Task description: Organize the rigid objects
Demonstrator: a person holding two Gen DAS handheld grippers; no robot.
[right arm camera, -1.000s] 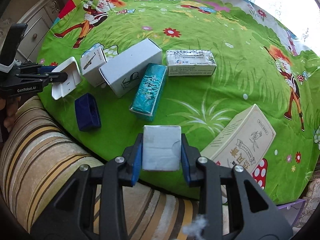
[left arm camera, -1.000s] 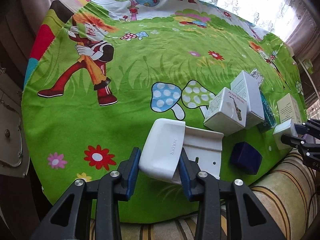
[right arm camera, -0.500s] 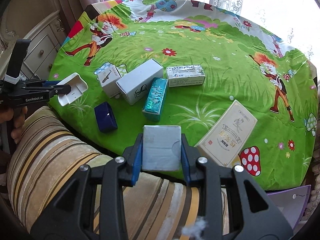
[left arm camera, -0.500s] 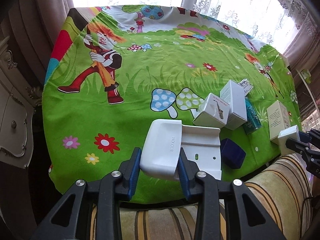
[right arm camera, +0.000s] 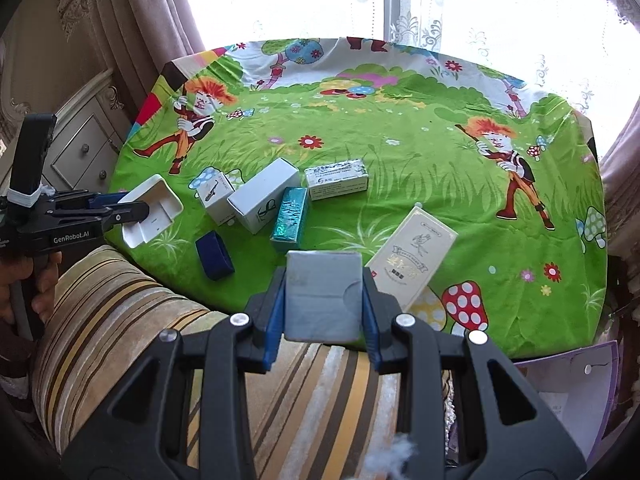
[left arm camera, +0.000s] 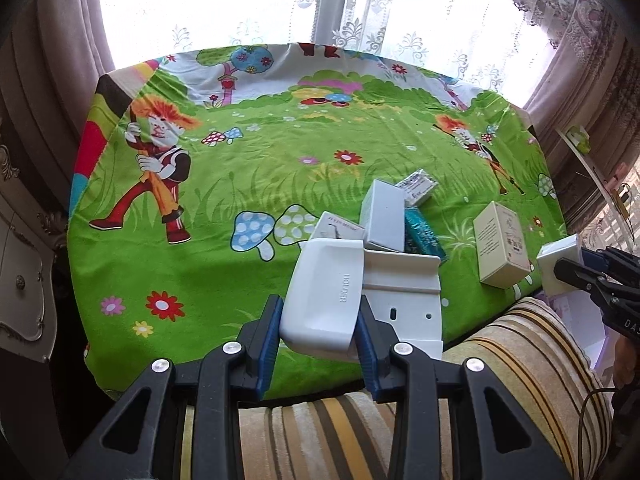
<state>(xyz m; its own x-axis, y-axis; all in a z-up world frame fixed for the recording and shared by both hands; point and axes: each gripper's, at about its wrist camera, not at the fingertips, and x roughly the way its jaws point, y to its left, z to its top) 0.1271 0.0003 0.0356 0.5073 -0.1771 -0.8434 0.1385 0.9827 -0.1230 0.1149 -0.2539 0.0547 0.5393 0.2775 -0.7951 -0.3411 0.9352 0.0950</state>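
The left hand-held gripper (left arm camera: 320, 320) clamps a white holder (left arm camera: 326, 300) and the right hand-held gripper (right arm camera: 323, 300) a grey box (right arm camera: 322, 296), both lifted over the table's (right arm camera: 400, 152) near edge, the remaining boxes beyond them.

Bright daylight enters through a window (right arm camera: 500, 8) hung with white lace curtains (left arm camera: 360, 20); heavier mauve drapes (right arm camera: 132, 20) flank it. A white carved cabinet with drawers (right arm camera: 80, 148) stands at left. A striped upholstered cushion (right arm camera: 120, 320) sits in the foreground.
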